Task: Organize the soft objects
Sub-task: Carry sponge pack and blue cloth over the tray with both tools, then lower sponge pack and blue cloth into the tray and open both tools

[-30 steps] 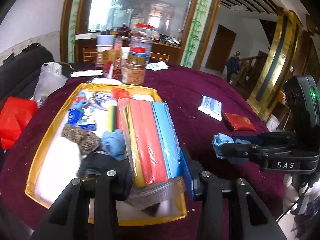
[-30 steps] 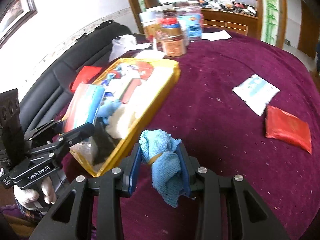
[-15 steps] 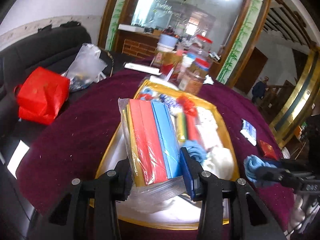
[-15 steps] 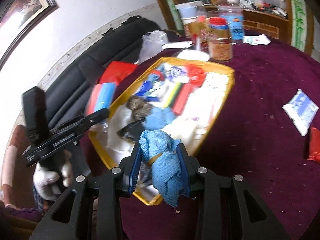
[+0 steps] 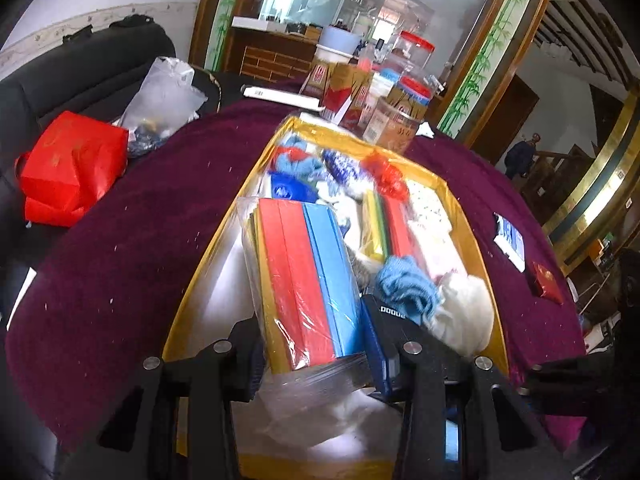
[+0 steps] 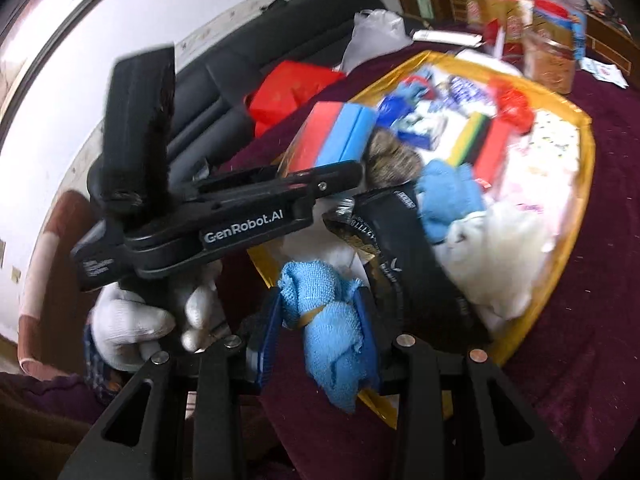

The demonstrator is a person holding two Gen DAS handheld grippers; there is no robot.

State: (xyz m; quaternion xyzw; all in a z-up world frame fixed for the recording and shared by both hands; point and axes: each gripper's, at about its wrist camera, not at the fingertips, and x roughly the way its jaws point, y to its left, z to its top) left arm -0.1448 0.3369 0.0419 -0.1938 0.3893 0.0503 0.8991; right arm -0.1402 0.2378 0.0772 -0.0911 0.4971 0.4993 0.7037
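Holding soft things over the gold tray (image 5: 460, 216)

Left gripper (image 5: 312, 344) is clamped on a bagged sponge pack (image 5: 304, 276) above the tray; right gripper (image 6: 320, 332) pinches a blue cloth (image 6: 328, 320) at the tray's near edge.

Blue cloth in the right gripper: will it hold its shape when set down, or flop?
Probably flop: the blue cloth sags below the right gripper. The band round its middle should keep it bunched. Its looped weave looks unlikely to slip.

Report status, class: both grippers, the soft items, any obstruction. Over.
Left gripper shut on bagged sponge pack. Right gripper shut on blue cloth, over gold tray's near edge. Tray crowded; little bare space. Over.
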